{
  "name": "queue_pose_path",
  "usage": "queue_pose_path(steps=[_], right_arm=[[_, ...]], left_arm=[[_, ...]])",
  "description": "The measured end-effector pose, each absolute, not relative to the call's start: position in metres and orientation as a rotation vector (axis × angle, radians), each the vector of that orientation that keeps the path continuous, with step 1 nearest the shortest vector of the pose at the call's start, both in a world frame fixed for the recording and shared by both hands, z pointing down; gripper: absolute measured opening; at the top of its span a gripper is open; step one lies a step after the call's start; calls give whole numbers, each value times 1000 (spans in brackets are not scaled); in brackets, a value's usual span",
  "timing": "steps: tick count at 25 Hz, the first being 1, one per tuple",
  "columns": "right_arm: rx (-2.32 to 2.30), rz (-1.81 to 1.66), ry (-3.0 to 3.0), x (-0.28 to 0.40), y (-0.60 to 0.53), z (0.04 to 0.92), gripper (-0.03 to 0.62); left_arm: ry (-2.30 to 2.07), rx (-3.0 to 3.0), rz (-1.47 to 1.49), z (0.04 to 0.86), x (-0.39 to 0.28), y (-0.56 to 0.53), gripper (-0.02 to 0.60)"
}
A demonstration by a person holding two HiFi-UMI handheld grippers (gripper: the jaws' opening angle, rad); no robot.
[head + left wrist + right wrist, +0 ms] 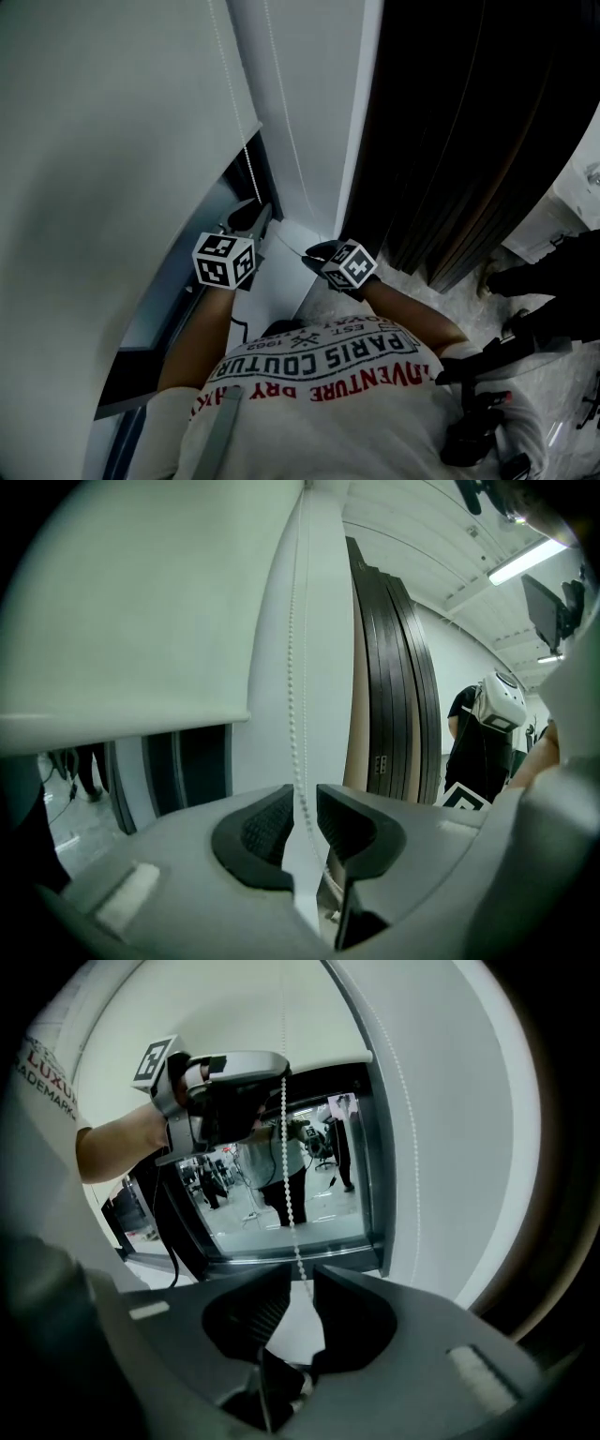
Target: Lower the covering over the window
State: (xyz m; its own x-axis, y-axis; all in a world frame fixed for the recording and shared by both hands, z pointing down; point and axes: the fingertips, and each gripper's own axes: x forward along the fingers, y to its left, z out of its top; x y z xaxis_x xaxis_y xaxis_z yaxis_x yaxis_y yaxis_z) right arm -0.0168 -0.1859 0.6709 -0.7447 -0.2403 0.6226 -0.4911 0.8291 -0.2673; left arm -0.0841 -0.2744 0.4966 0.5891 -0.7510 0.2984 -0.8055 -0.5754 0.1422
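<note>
A white roller blind hangs part way down over the window, its bottom bar level with my left gripper. The white bead chain drops along the window's right side. My left gripper is open, and the chain runs loose through the gap between its jaws. My right gripper sits lower and to the right, also open, with the chain passing between its jaws untouched. The right gripper view shows the left gripper higher up on the same strand.
A white wall strip separates the window from tall dark panels on the right. Black gear lies on the floor at the lower right. A person in dark clothes stands further back. The dark window sill runs along the left.
</note>
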Motion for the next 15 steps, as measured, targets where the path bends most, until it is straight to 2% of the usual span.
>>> queue_pose_path(steps=[3,8,13,15], right_arm=[[535,546,-2427,-15,-181,672,141],[578,563,-2451,-10,-176,668,189],[575,611,-2538,-18,-170,640,175],[544,650,-2619,-21,-158,616,91]], left_arm=[[-1312,2504,259,505,-93,-266,96],[-1344,2426,220,519,-109,-235,104],[-1230,2458,163,519,-95,-195,100],[-1189,2473,109,517,-90,-174,24]])
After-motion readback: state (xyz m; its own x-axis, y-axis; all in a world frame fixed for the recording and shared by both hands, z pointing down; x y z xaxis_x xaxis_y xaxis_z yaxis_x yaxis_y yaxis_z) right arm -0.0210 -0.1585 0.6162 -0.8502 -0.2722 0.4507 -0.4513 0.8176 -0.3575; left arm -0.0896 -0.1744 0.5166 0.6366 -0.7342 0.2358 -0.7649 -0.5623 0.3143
